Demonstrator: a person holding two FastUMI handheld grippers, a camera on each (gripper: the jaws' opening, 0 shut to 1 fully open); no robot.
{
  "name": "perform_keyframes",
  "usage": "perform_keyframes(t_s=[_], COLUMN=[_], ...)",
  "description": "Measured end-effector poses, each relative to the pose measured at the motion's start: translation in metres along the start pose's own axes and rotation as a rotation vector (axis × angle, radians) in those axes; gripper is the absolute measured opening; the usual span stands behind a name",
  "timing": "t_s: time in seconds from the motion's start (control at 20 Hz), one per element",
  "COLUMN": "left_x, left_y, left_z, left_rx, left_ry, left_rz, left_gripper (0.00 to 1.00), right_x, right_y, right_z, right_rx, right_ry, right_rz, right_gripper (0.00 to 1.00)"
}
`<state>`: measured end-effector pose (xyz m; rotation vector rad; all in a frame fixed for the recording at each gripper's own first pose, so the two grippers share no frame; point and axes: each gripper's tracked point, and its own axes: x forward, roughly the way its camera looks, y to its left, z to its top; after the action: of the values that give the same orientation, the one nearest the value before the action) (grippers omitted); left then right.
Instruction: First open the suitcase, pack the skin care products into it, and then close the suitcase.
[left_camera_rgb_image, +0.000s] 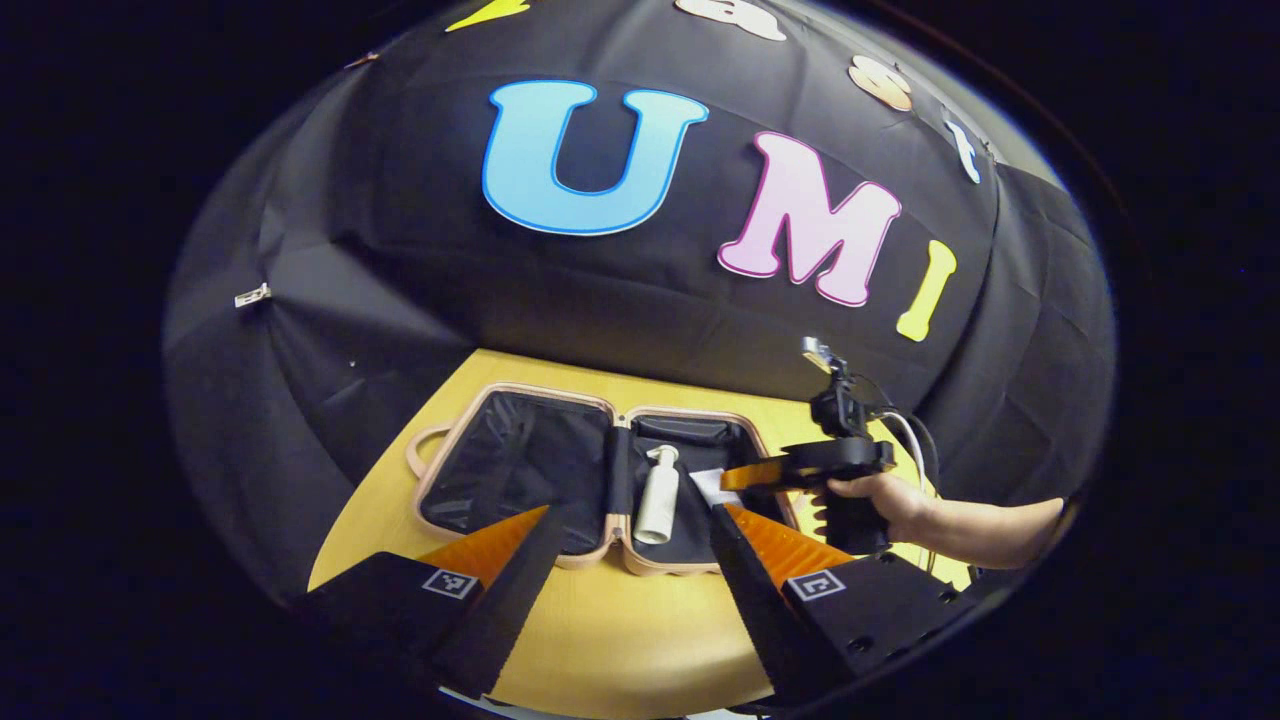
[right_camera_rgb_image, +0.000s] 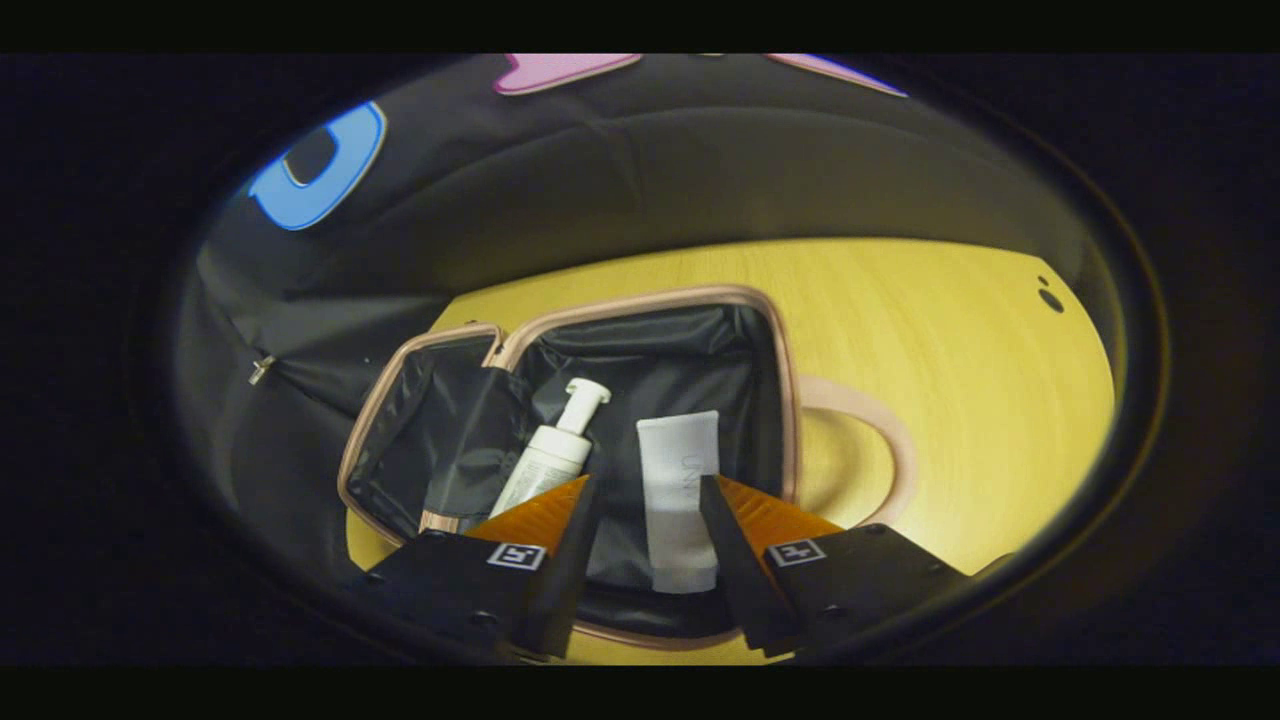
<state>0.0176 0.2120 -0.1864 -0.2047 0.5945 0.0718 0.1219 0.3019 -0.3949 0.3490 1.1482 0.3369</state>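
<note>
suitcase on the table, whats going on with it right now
A person is packing skin care items into the pink-rimmed, black-lined suitcase, which lies open flat on the yellow wooden table. A white pump bottle and a white squeeze tube already lie in one half. The right tongs hover open over the tube, one finger on each side, not pressing it. The left tongs wait open in front of the suitcase, holding nothing.
</note>
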Motion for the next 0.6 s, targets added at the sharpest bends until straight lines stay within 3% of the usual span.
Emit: perform_keyframes(t_s=[0.05,0.1,0.2,0.25,0.3,0.55,0.6], left_x=[0.006,0.011,0.020,0.029,0.038,0.087,0.100], left_y=[0.013,0.023,0.046,0.066,0.085,0.161,0.173], left_z=[0.003,0.006,0.007,0.005,0.006,0.005,0.006], left_rx=[-0.011,-0.018,-0.034,-0.043,-0.050,-0.064,-0.079], left_ry=[-0.029,-0.045,-0.054,-0.049,-0.042,0.007,0.012], left_rz=[0.019,0.021,0.028,0.049,0.072,0.086,0.075], left_gripper=[0.97,0.96,0.97,0.96,0.96,0.97,0.92], right_x=[-0.015,-0.028,-0.057,-0.070,-0.087,-0.174,-0.187], right_y=[-0.001,-0.001,0.000,-0.003,-0.006,-0.018,-0.019], right_z=[0.009,0.020,0.042,0.049,0.060,0.103,0.107], right_rx=[-0.023,-0.033,-0.023,-0.021,-0.021,-0.067,-0.082], right_ry=[-0.045,-0.093,-0.203,-0.256,-0.307,-0.567,-0.600], right_rz=[-0.001,-0.001,0.003,-0.001,-0.007,-0.047,-0.057], right_gripper=[0.70,0.69,1.00,0.91,0.98,0.97,0.97])
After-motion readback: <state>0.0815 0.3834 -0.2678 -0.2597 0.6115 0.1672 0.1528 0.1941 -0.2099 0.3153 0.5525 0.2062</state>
